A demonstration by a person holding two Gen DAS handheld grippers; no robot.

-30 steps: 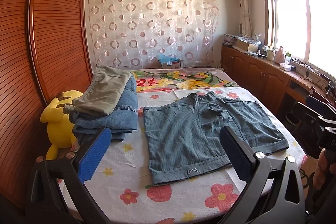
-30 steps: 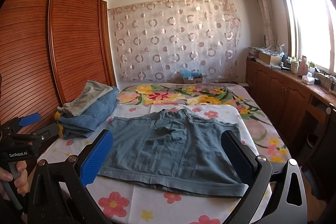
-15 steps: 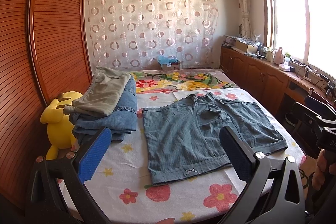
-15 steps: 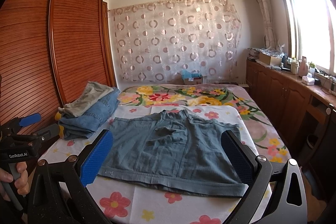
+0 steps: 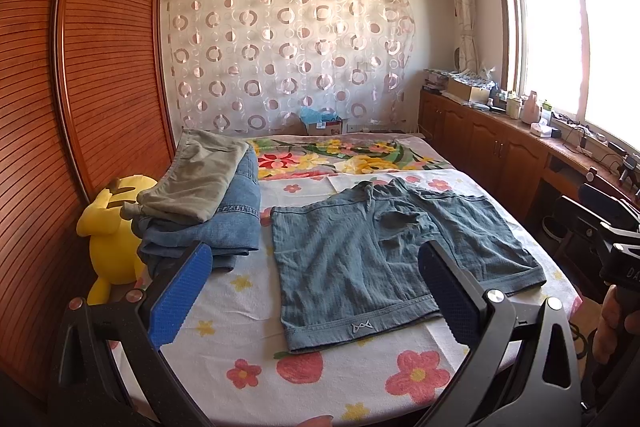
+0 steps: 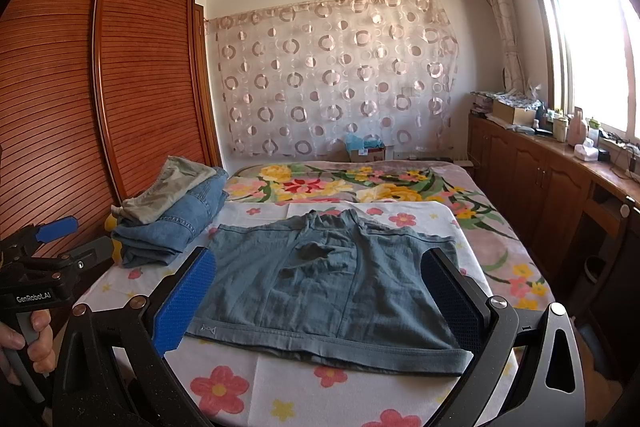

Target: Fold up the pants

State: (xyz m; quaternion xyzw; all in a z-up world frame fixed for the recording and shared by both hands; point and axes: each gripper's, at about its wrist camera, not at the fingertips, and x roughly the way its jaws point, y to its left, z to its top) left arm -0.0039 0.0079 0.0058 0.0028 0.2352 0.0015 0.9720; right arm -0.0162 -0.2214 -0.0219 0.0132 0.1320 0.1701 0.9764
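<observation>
The shorts lie spread flat on the bed, straight ahead of both grippers and not yet folded: waistband toward the far side, both short legs open toward the near edge, a small dark patch of loose cloth bunched near the middle.

Going left to right as the left gripper sees it: off to its far left a yellow plush toy sits between the wardrobe and the bed; just beyond its left finger rests a stack of already folded clothes, olive-grey trousers on top of blue jeans. The shorts start just past that stack, apart from it, and run ahead and to the right of the gripper. Its jaws stand wide apart and hold nothing, hovering above the near edge of the bed, short of the hem.

The right gripper also has its jaws fully apart and empty. From its camera the shorts fill the span between its two fingers, the near hem just ahead of the pads, with no contact visible. At the left edge of that view a hand grips the handle of the other gripper.

Judging from this, the folded stack suggests some garments are done, while this pair is only laid out. All of its folding is left: likely bringing one leg over the other, then doubling it, then placing it with the stack.
</observation>
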